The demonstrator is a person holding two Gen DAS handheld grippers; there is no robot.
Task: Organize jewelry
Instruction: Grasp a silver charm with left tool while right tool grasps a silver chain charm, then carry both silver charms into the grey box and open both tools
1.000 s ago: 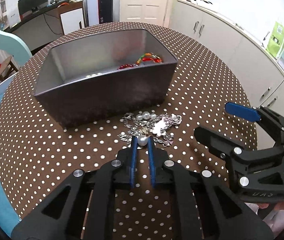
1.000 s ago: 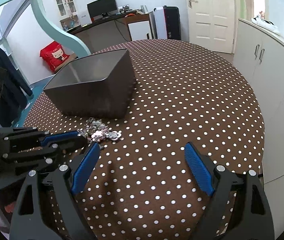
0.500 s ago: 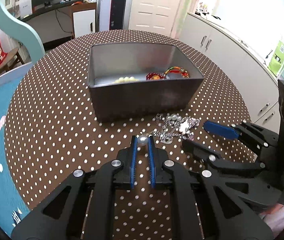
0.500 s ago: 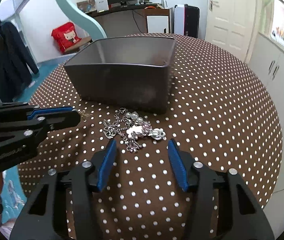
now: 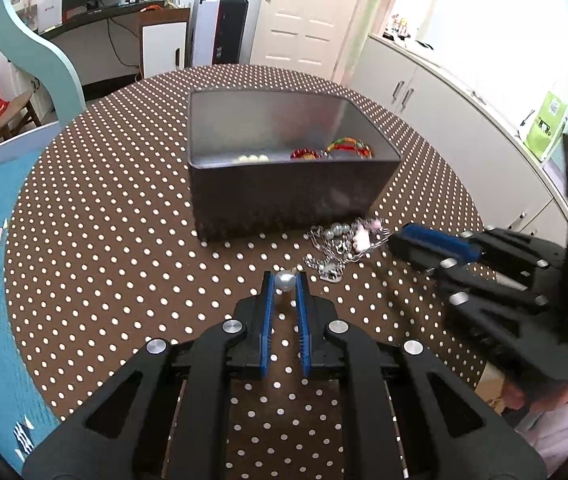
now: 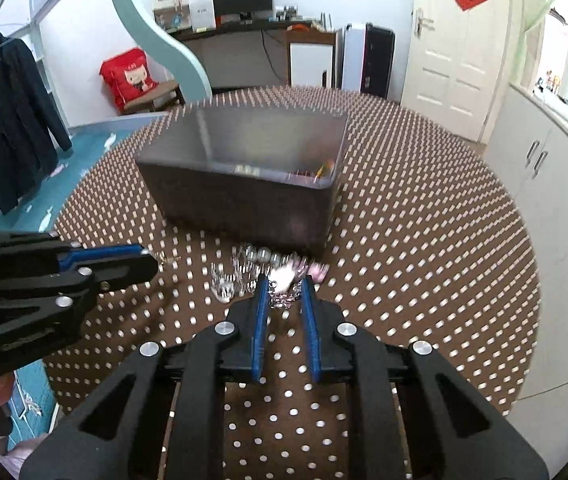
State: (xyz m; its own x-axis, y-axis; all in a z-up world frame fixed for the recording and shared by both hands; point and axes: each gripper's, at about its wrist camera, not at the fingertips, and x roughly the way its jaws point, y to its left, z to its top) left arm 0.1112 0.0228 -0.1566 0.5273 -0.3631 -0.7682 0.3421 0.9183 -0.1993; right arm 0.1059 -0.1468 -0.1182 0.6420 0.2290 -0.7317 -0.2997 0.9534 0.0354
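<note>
1. right wrist view motion-blurred: jewelry pile smeared, pieces indistinguishable
2. box near wall hides most contents
3. right gripper tips overlapped, closure unclear there

The left gripper sits low and near, its blue pads pinched on a pearl bead; the right gripper, further right, has narrowed around the chain jewelry.

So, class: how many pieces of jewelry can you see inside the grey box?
3: pale beads at the near wall, a red piece beside them, a multicoloured bracelet rightmost. Others may be hidden.
</note>
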